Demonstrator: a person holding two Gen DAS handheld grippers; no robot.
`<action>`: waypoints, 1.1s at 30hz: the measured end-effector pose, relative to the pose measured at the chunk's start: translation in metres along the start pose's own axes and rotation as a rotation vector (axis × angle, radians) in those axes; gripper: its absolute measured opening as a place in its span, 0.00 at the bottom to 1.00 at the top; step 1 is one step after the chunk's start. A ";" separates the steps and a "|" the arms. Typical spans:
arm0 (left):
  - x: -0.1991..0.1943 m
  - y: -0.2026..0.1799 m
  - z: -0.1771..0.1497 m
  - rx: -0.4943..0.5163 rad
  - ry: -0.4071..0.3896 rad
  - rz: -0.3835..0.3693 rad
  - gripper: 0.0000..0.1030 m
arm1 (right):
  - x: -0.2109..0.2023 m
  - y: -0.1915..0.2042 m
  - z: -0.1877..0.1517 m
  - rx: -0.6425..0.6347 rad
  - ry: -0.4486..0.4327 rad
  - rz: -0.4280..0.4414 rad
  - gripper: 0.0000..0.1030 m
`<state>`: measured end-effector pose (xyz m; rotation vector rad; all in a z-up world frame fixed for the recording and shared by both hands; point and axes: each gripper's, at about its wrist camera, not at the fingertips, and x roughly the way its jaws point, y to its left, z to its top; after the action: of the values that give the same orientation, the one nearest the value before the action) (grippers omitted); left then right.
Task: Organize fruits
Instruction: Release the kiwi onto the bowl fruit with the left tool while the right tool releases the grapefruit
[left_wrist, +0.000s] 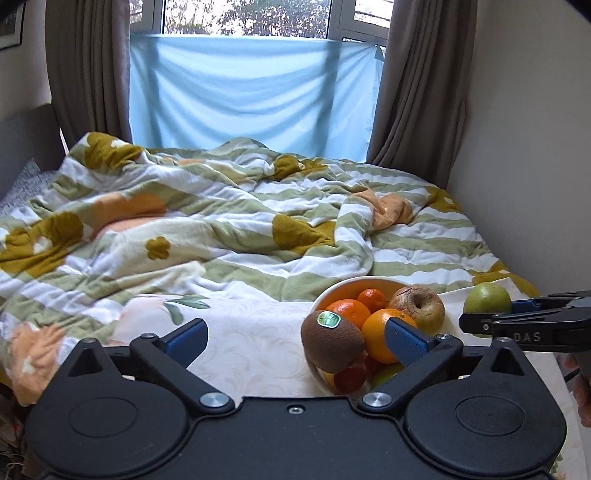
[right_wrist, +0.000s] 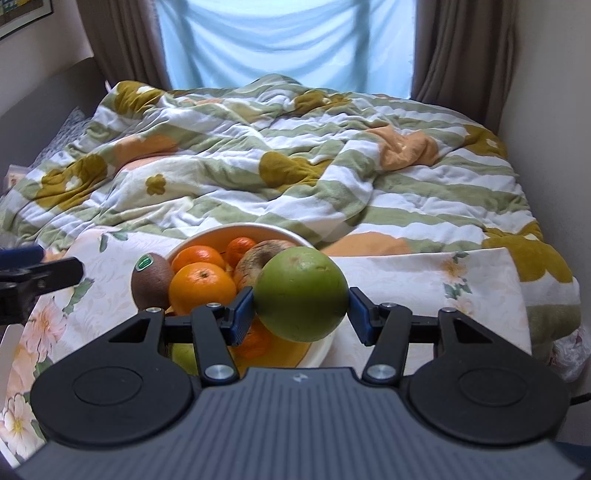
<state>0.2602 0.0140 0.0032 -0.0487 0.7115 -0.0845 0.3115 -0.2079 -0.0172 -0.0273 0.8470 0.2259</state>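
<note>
A white bowl on the floral cloth holds oranges, a brown wrinkled apple and other fruit; it also shows in the right wrist view. A kiwi with a green sticker leans on the bowl's left rim. My left gripper is open and empty, in front of the bowl with the kiwi between its fingers' line. My right gripper is shut on a green apple, held just right of the bowl; the apple shows in the left wrist view.
The bowl stands on a floral cloth over a small surface at the bed's foot. A rumpled striped flower blanket covers the bed beyond. A wall is close on the right. Curtains and a window are behind.
</note>
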 end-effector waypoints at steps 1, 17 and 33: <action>-0.003 0.000 -0.001 0.005 0.000 0.005 1.00 | 0.002 0.001 -0.001 -0.005 0.004 0.006 0.67; -0.016 -0.001 -0.029 0.007 0.049 0.035 1.00 | 0.037 0.008 -0.024 -0.041 0.037 0.051 0.67; -0.023 -0.001 -0.036 0.002 0.058 0.011 1.00 | 0.024 0.014 -0.029 -0.100 0.011 -0.011 1.00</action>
<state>0.2194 0.0146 -0.0092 -0.0407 0.7697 -0.0764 0.3025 -0.1931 -0.0540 -0.1268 0.8461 0.2576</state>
